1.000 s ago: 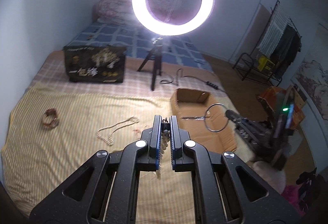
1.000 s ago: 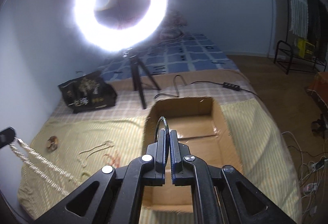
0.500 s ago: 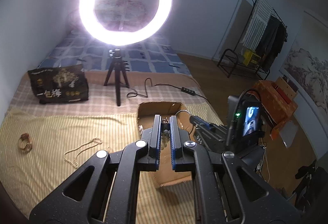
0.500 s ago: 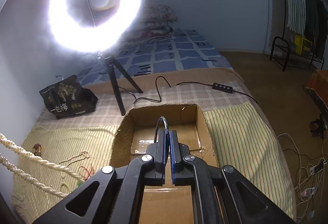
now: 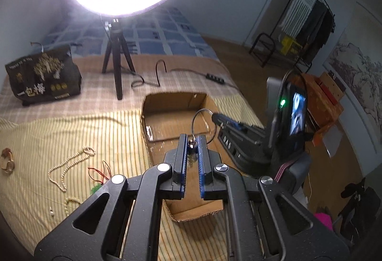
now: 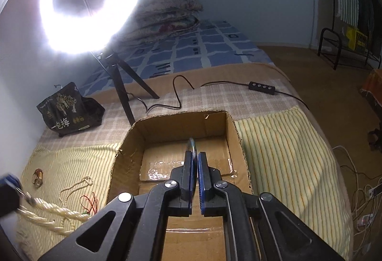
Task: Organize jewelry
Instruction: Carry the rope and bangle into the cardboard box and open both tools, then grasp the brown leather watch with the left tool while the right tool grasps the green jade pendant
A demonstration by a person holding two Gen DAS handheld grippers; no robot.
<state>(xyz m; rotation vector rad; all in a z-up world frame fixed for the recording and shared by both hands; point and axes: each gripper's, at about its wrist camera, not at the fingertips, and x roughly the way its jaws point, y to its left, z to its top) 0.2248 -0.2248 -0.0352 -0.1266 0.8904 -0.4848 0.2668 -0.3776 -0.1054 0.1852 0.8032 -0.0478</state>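
Observation:
My left gripper [image 5: 191,144] is shut on a cream bead necklace whose clasp [image 5: 191,141] shows between the fingers; its thick strands [image 6: 45,210] hang at the lower left of the right wrist view. It hovers over the open cardboard box [image 5: 167,103]. My right gripper [image 6: 194,156] is shut on a thin metal bangle [image 6: 191,144], edge-on, above the box [image 6: 124,156]. The left wrist view shows the bangle [image 5: 199,117] as a ring at the right gripper's tip [image 5: 214,116].
On the yellow striped cloth [image 5: 59,132] lie a pearl necklace [image 5: 69,165], a red cord [image 5: 100,172] and a small brown bracelet [image 5: 7,160]. A ring light on a tripod [image 5: 117,65], a black bag [image 5: 43,74] and a cable with a switch [image 6: 261,87] stand behind.
Both grippers have moved forward and right over the box. The left gripper now hangs above the box rather than the cloth. Both stay shut on their pieces.

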